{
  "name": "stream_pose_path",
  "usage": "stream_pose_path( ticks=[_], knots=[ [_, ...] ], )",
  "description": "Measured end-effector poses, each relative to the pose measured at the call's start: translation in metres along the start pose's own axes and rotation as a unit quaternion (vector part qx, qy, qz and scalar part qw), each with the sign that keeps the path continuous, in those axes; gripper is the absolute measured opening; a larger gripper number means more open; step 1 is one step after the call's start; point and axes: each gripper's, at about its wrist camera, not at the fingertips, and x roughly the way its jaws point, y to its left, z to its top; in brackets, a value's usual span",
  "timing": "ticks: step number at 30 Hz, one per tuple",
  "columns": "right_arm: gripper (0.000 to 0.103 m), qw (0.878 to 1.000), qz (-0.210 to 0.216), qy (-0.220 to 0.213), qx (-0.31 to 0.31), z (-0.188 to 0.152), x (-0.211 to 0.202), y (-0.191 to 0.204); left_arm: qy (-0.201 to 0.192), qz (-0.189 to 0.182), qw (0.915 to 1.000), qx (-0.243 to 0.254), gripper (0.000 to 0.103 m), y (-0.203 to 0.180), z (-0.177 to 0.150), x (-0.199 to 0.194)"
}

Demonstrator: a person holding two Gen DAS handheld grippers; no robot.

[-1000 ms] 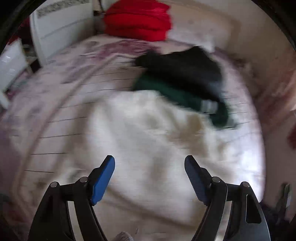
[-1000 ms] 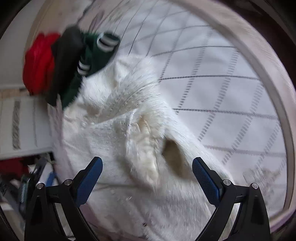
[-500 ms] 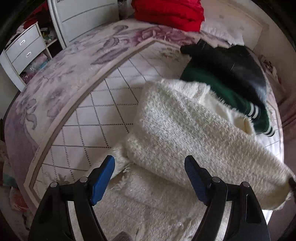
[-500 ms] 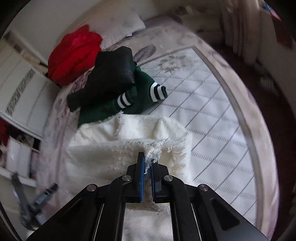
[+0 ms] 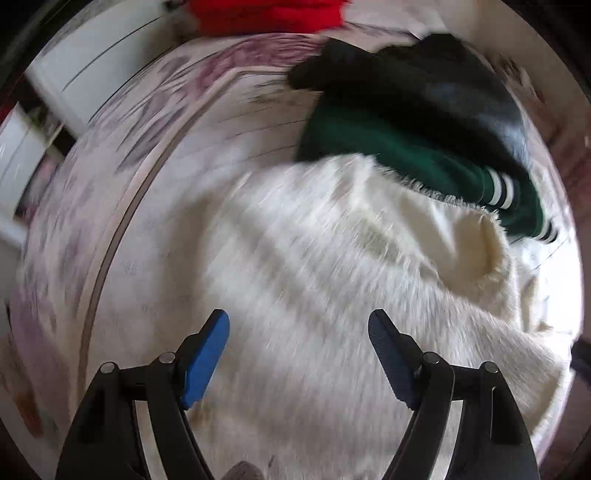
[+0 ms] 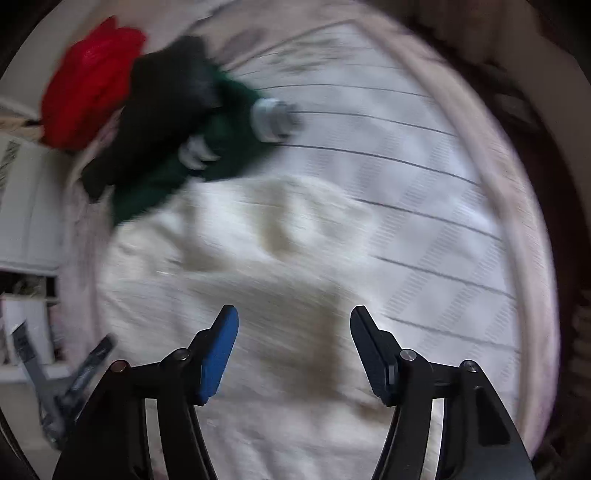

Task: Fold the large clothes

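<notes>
Inspector: The bed (image 5: pixel 122 206) fills both views, with its diamond-quilted cover. Your fluffy white garment (image 5: pixel 332 266) lies rumpled across the near middle, blurred.

Operator: And beyond it?

Inspector: A green garment (image 5: pixel 399 155) with striped cuffs touches its far edge, a black garment (image 5: pixel 406 88) on top, a red pile (image 5: pixel 266 14) farthest.

Operator: My grippers?

Inspector: Your left gripper (image 5: pixel 299 345) hangs over the white garment, jaws spread wide, holding nothing. Your right gripper (image 6: pixel 294 341) points down over the same garment (image 6: pixel 258 295), likewise parted and empty.
</notes>
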Motion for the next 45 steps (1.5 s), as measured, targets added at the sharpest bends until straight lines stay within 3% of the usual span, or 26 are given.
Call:
stream_pose_path(
  ticks=[3, 7, 8, 10, 16, 18, 21, 22, 24, 26, 27, 28, 32, 36, 38, 39, 40, 41, 43, 45],
  knots=[
    [0.065, 0.998, -0.011, 0.031, -0.05, 0.033, 0.057, 0.043, 0.017, 0.033, 0.9979, 0.052, 0.077, -0.018, 0.023, 0.042],
    [0.064, 0.983, -0.042, 0.113, -0.14, 0.059, 0.149, 0.085, 0.031, 0.036, 0.9973, 0.056, 0.077, -0.016, 0.033, 0.069],
    [0.045, 0.979, -0.051, 0.121, -0.157, 0.06, 0.163, 0.09, 0.032, 0.033, 0.9974, 0.055, 0.077, -0.014, 0.032, 0.072],
    [0.01, 0.976, -0.076, 0.102, -0.175, 0.062, 0.166, 0.096, 0.029, 0.031, 0.9974, 0.058, 0.077, -0.013, 0.03, 0.074],
    [0.006, 0.996, -0.033, -0.001, -0.08, 0.091, 0.115, 0.094, 0.031, 0.021, 0.9977, 0.057, 0.077, -0.008, 0.023, 0.079],
    [0.006, 0.998, -0.026, 0.012, -0.064, 0.103, 0.122, 0.094, 0.035, 0.018, 0.9979, 0.051, 0.077, -0.007, 0.027, 0.08],
    [0.009, 0.991, -0.041, 0.122, -0.033, 0.11, 0.165, 0.084, 0.017, 0.015, 0.9995, 0.021, 0.077, 0.004, 0.036, 0.064],
    [0.011, 0.99, -0.029, 0.135, -0.016, 0.112, 0.164, 0.081, -0.002, 0.023, 0.9997, 0.011, 0.077, 0.009, 0.037, 0.053],
    [0.019, 0.994, 0.0, 0.112, -0.005, 0.114, 0.139, 0.084, -0.035, 0.044, 0.9984, -0.004, 0.077, 0.016, 0.039, 0.036],
    [0.047, 0.998, 0.005, 0.058, -0.024, 0.113, 0.104, 0.096, -0.049, 0.061, 0.9968, -0.011, 0.082, 0.019, 0.038, 0.031],
    [0.056, 0.998, 0.025, 0.031, -0.04, 0.105, 0.086, 0.107, -0.044, 0.065, 0.9968, -0.01, 0.09, 0.019, 0.037, 0.036],
    [0.069, 0.997, 0.054, 0.031, -0.056, 0.101, 0.084, 0.121, -0.034, 0.067, 0.9971, -0.009, 0.091, 0.019, 0.037, 0.042],
    [0.069, 0.976, 0.163, 0.133, -0.06, 0.087, 0.133, 0.162, 0.008, 0.076, 0.9969, -0.019, 0.091, 0.02, 0.033, 0.073],
    [0.069, 0.966, 0.117, 0.212, -0.09, 0.083, 0.215, 0.191, 0.007, 0.078, 0.9966, -0.024, 0.091, 0.025, 0.032, 0.079],
    [0.068, 0.96, 0.108, 0.227, -0.119, 0.079, 0.232, 0.204, 0.006, 0.076, 0.9968, -0.026, 0.091, 0.027, 0.032, 0.078],
    [0.06, 0.957, 0.121, 0.222, -0.142, 0.075, 0.231, 0.214, 0.005, 0.075, 0.9968, -0.026, 0.091, 0.029, 0.035, 0.079],
    [0.022, 0.952, 0.129, 0.228, -0.161, 0.072, 0.232, 0.225, 0.003, 0.073, 0.9969, -0.027, 0.091, 0.03, 0.035, 0.078],
    [0.011, 0.949, 0.112, 0.232, -0.182, 0.068, 0.234, 0.235, 0.002, 0.072, 0.997, -0.027, 0.091, 0.033, 0.035, 0.078],
    [0.011, 0.947, 0.09, 0.22, -0.217, 0.06, 0.232, 0.247, 0.002, 0.072, 0.997, -0.028, 0.091, 0.032, 0.031, 0.076],
    [0.003, 0.951, 0.079, 0.217, -0.206, 0.06, 0.238, 0.249, 0.006, 0.071, 0.9971, -0.026, 0.091, 0.032, 0.032, 0.077]
  ],
)
